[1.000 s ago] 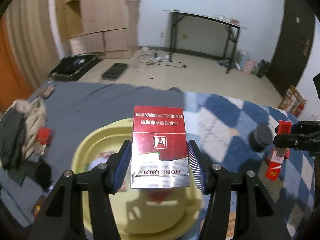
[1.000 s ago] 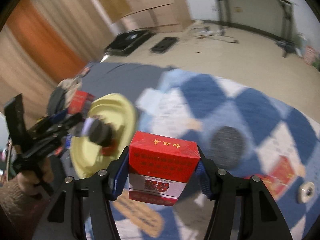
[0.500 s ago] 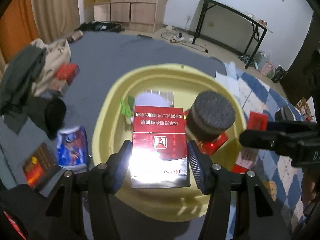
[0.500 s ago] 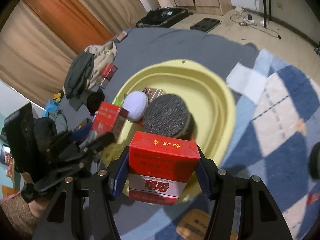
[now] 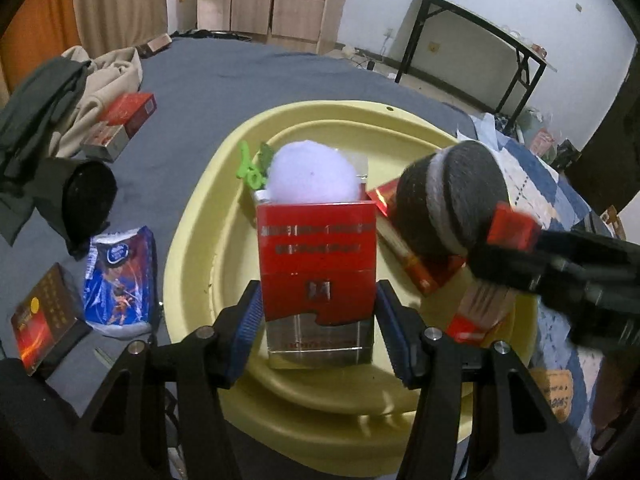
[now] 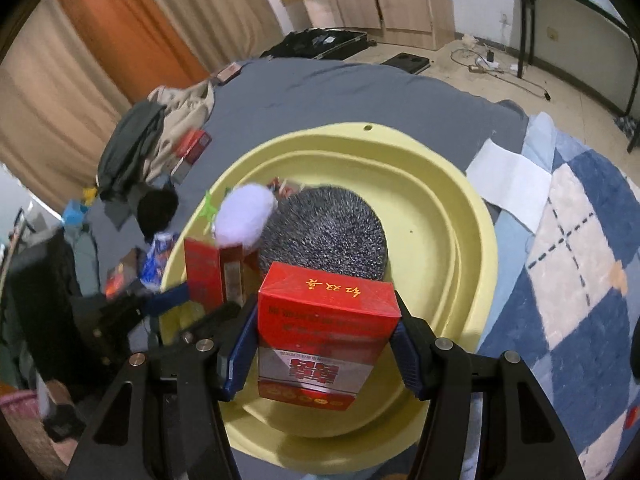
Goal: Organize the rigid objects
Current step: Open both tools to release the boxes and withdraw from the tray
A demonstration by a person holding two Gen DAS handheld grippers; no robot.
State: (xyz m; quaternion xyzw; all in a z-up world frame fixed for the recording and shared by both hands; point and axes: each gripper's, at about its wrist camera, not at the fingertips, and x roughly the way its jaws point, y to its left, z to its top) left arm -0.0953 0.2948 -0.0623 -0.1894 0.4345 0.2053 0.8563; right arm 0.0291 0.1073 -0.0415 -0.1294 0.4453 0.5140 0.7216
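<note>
My left gripper (image 5: 318, 320) is shut on a red and silver cigarette pack (image 5: 316, 276), held over the near part of the yellow basin (image 5: 200, 216). My right gripper (image 6: 324, 344) is shut on a red cigarette box (image 6: 326, 332), also low over the yellow basin (image 6: 472, 240). Inside the basin lie a grey round puck (image 6: 324, 232), a white fluffy ball (image 5: 312, 178), a green clip (image 5: 250, 164) and red packs (image 5: 424, 268). In the left wrist view the right gripper (image 5: 516, 256) enters from the right with its red box. The left gripper (image 6: 172, 300) shows at the left of the right wrist view.
On the grey sheet left of the basin lie a blue snack bag (image 5: 120, 276), a dark flat box (image 5: 44, 316), a black round object (image 5: 86, 196), a red carton (image 5: 120, 120) and a heap of clothes (image 5: 60, 96). A blue checked quilt (image 6: 580, 280) lies right of the basin.
Both grippers have come down and in over the yellow basin, each still holding its pack. The basin and its contents now fill both views, and the right gripper sits closer to the left one.
</note>
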